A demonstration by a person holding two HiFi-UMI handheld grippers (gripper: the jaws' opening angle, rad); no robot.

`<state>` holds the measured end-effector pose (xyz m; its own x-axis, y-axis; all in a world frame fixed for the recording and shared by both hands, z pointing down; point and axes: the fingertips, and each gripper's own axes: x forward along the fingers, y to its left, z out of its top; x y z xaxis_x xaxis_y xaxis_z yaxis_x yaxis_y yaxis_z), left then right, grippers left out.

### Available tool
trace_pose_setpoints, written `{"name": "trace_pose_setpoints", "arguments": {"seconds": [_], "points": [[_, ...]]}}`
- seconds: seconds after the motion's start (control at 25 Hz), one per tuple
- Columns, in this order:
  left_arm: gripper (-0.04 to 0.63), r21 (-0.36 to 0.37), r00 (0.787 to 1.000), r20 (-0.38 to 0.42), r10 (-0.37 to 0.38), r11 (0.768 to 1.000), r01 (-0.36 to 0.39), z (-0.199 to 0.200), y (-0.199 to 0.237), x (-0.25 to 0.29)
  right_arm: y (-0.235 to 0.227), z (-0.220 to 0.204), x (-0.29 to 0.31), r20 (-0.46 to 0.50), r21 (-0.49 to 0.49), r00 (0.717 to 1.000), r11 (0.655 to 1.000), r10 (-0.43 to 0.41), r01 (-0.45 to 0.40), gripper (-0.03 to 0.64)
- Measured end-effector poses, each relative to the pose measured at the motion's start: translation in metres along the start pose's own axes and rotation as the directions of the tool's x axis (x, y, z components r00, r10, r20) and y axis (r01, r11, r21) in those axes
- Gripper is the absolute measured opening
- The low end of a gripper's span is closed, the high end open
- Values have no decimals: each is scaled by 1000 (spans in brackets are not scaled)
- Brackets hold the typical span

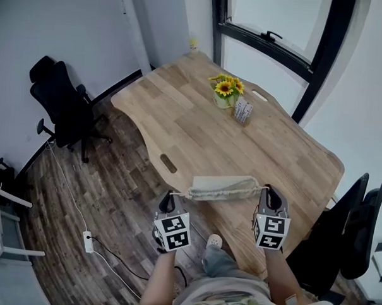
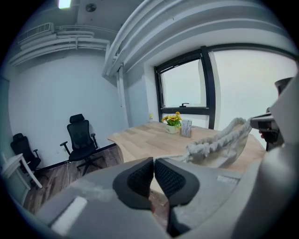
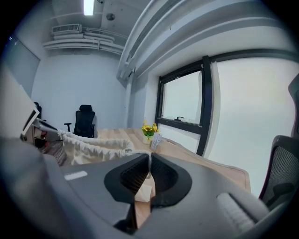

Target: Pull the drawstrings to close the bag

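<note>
A cream cloth bag (image 1: 222, 188) with its mouth gathered tight hangs stretched between my two grippers, above the near edge of the wooden table (image 1: 198, 124). My left gripper (image 1: 171, 197) is shut on the drawstring at the bag's left end. In the left gripper view the jaws (image 2: 153, 164) are closed, and the bunched bag (image 2: 219, 144) runs off to the right. At the bag's right end my right gripper (image 1: 267, 192) is shut on the other drawstring. A pale cord shows between its closed jaws (image 3: 149, 163), with the bag (image 3: 93, 147) to the left.
A pot of sunflowers (image 1: 226, 91) and a small card stand (image 1: 243, 110) sit at the table's far side by the window. Black office chairs stand at the left (image 1: 63, 105) and at the right (image 1: 358, 232). A power strip (image 1: 88, 241) and its cable lie on the wooden floor.
</note>
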<state>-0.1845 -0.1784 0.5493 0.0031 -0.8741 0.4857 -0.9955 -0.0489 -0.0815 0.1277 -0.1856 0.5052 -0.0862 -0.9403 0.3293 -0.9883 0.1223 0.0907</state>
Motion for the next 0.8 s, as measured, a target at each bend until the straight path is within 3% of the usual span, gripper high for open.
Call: {"name": "trace_pose_setpoints", "arguments": {"seconds": [0.44, 0.8], "points": [[14, -40, 996, 91, 21, 999, -17, 33, 18, -36, 8, 28, -20, 86, 84, 996, 996, 18, -25, 15], [14, -53, 979, 205, 12, 999, -1, 78, 18, -61, 2, 61, -38, 166, 123, 986, 991, 31, -52, 15]]}}
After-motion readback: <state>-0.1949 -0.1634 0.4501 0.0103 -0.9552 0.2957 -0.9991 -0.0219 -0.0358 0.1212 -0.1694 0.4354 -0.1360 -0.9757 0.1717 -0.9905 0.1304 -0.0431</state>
